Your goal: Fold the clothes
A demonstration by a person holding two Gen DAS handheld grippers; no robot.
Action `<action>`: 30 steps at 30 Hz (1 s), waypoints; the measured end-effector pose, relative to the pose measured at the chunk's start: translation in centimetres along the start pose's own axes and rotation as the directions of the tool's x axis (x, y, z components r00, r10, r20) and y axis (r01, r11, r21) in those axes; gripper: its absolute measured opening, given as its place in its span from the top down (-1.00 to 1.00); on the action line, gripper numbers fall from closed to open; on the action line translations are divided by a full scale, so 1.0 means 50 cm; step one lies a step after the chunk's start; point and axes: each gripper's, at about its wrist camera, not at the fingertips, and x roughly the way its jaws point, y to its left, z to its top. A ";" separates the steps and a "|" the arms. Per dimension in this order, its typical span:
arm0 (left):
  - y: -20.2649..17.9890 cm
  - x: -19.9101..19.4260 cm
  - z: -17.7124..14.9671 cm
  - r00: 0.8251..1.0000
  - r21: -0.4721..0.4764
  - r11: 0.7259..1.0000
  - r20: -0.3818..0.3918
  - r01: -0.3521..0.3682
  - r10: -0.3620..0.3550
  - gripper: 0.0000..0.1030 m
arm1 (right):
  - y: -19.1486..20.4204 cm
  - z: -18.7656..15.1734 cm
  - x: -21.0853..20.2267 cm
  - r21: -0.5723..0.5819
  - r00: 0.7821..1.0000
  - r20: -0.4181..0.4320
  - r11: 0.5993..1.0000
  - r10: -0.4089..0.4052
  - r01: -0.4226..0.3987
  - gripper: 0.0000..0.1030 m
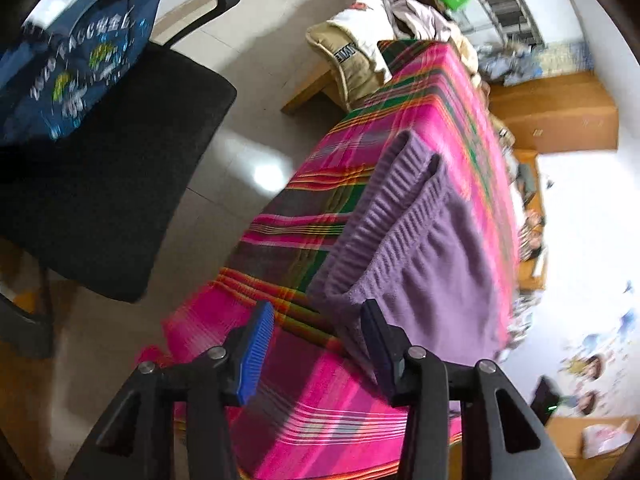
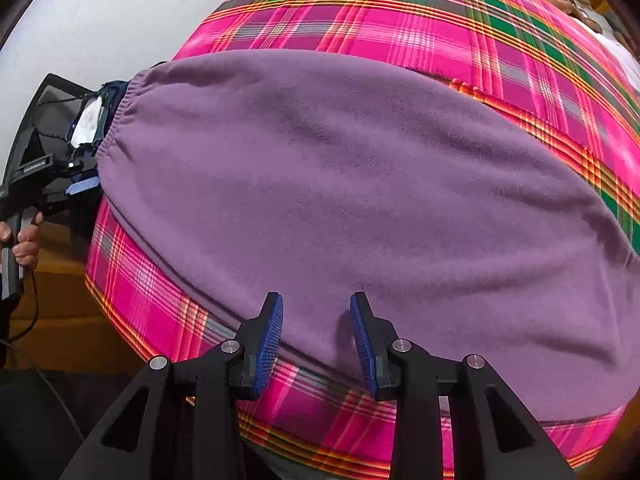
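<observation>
A purple fleece garment (image 2: pixel 340 200) lies folded flat on a table under a pink plaid cloth (image 2: pixel 400 24). Its gathered elastic waistband (image 1: pixel 384 216) runs along the doubled edge facing the left wrist camera. My left gripper (image 1: pixel 316 340) is open just off the near corner of that waistband, nothing between its blue pads (image 1: pixel 256 344). In the right wrist view it shows at the garment's left end (image 2: pixel 84 168), held by a person's hand (image 2: pixel 24 240). My right gripper (image 2: pixel 318 340) points steeply down over the garment's near edge, jaws apart, with flat fabric below the gap.
A black office chair (image 1: pixel 100 180) with a dark blue printed cloth (image 1: pixel 80 52) on its back stands left of the table on a tiled floor (image 1: pixel 256 128). A pile of clothes and a cushion (image 1: pixel 360 52) sit at the table's far end. Wooden furniture (image 1: pixel 560 112) lies beyond.
</observation>
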 end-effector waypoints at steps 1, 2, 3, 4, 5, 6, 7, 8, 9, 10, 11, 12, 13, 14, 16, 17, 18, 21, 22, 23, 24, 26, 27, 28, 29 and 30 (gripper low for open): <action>0.007 0.007 -0.003 1.000 -0.028 0.999 -0.005 0.026 -0.026 0.10 | 0.000 0.001 -0.001 -0.003 1.000 -0.002 1.000 -0.002 0.002 0.30; 0.012 0.016 -0.007 0.999 -0.047 0.998 -0.010 0.041 -0.042 0.10 | 0.003 0.006 -0.001 -0.010 1.000 -0.002 1.000 -0.002 0.002 0.30; 0.018 0.025 -0.010 0.998 -0.065 0.996 -0.014 0.056 -0.057 0.10 | 0.006 0.011 0.000 -0.018 1.000 -0.003 1.000 -0.001 0.001 0.30; 0.022 0.032 -0.013 0.998 -0.081 0.995 -0.014 0.066 -0.068 0.10 | 0.009 0.016 0.000 -0.026 1.000 -0.004 1.000 -0.001 0.001 0.30; 0.028 0.039 -0.015 0.997 -0.099 0.992 -0.014 0.080 -0.082 0.09 | 0.012 0.021 0.001 -0.034 1.000 -0.004 0.999 -0.001 0.001 0.30; 0.034 0.046 -0.015 0.995 -0.115 0.989 -0.012 0.093 -0.095 0.07 | 0.016 0.026 0.001 -0.041 1.000 -0.005 0.999 0.000 0.000 0.30; 0.039 0.053 -0.016 0.994 -0.131 0.986 -0.010 0.105 -0.108 0.06 | 0.020 0.030 0.001 -0.051 1.000 -0.005 0.999 -0.001 0.000 0.30; 0.043 0.060 -0.014 0.993 -0.141 0.983 -0.009 0.118 -0.121 0.03 | 0.023 0.033 0.001 -0.059 1.000 -0.006 0.998 -0.002 0.002 0.30; 0.046 0.068 -0.013 0.991 -0.149 0.980 -0.009 0.131 -0.134 0.03 | 0.024 0.035 0.000 -0.064 1.000 -0.008 0.998 -0.004 0.003 0.30; 0.048 0.072 -0.010 0.989 -0.156 0.977 -0.008 0.143 -0.146 0.02 | 0.026 0.037 0.000 -0.069 1.000 -0.011 0.998 -0.005 0.005 0.30; 0.049 0.075 -0.009 0.987 -0.162 0.974 -0.007 0.158 -0.161 0.02 | 0.027 0.038 0.001 -0.073 1.000 -0.014 0.997 -0.008 0.007 0.30; 0.050 0.078 -0.009 0.984 -0.168 0.970 -0.005 0.174 -0.177 0.02 | 0.031 0.038 0.003 -0.076 1.000 -0.014 0.997 -0.010 0.009 0.30; 0.051 0.081 -0.008 0.981 -0.174 0.966 -0.004 0.189 -0.193 0.02 | 0.034 0.038 0.005 -0.079 1.000 -0.015 0.997 -0.013 0.012 0.30; 0.053 0.082 -0.008 0.978 -0.181 0.962 -0.002 0.206 -0.209 0.02 | 0.036 0.039 0.006 -0.081 1.000 -0.016 0.997 -0.014 0.013 0.30; 0.055 0.081 -0.012 0.970 -0.183 0.953 0.017 0.241 -0.242 0.11 | 0.040 0.041 0.007 -0.087 1.000 -0.016 0.996 -0.018 0.016 0.30; 0.055 0.080 -0.014 0.966 -0.179 0.950 0.025 0.257 -0.256 0.25 | 0.042 0.040 0.007 -0.089 1.000 -0.015 0.996 -0.019 0.017 0.30; 0.055 0.079 -0.017 0.962 -0.174 0.946 0.032 0.272 -0.271 0.36 | 0.043 0.042 0.006 -0.091 1.000 -0.015 0.996 -0.020 0.019 0.30; 0.049 0.072 -0.022 0.962 -0.150 0.950 0.056 0.273 -0.268 0.55 | 0.046 0.048 0.000 -0.102 1.000 -0.011 0.995 -0.022 0.021 0.30; 0.046 0.068 -0.024 0.961 -0.141 0.951 0.064 0.274 -0.267 0.57 | 0.047 0.051 -0.001 -0.103 1.000 -0.010 0.994 -0.021 0.020 0.30; 0.043 0.063 -0.025 0.961 -0.132 0.952 0.071 0.275 -0.267 0.60 | 0.049 0.053 -0.002 -0.105 1.000 -0.008 0.994 -0.020 0.019 0.30; 0.040 0.058 -0.027 0.961 -0.123 0.953 0.079 0.275 -0.267 0.63 | 0.051 0.056 -0.003 -0.108 1.000 -0.006 0.994 -0.019 0.018 0.30; 0.031 0.046 -0.033 0.957 -0.101 0.954 0.095 0.282 -0.273 0.65 | 0.056 0.061 -0.003 -0.118 1.000 -0.005 0.993 -0.019 0.018 0.30; 0.024 0.038 -0.036 0.955 -0.086 0.954 0.105 0.288 -0.279 0.67 | 0.054 0.062 -0.006 -0.124 1.000 -0.003 0.992 -0.019 0.018 0.29; 0.018 0.033 -0.036 0.953 -0.072 0.954 0.111 0.292 -0.283 0.67 | 0.053 0.063 -0.008 -0.129 1.000 -0.002 0.991 -0.018 0.018 0.30; 0.012 0.028 -0.037 0.951 -0.059 0.953 0.116 0.296 -0.288 0.68 | 0.051 0.064 -0.010 -0.133 1.000 -0.001 0.991 -0.015 0.015 0.30; 0.007 0.026 -0.036 0.950 -0.031 0.955 0.120 0.295 -0.290 0.67 | 0.035 0.055 -0.021 -0.138 1.000 0.000 0.990 -0.012 0.012 0.30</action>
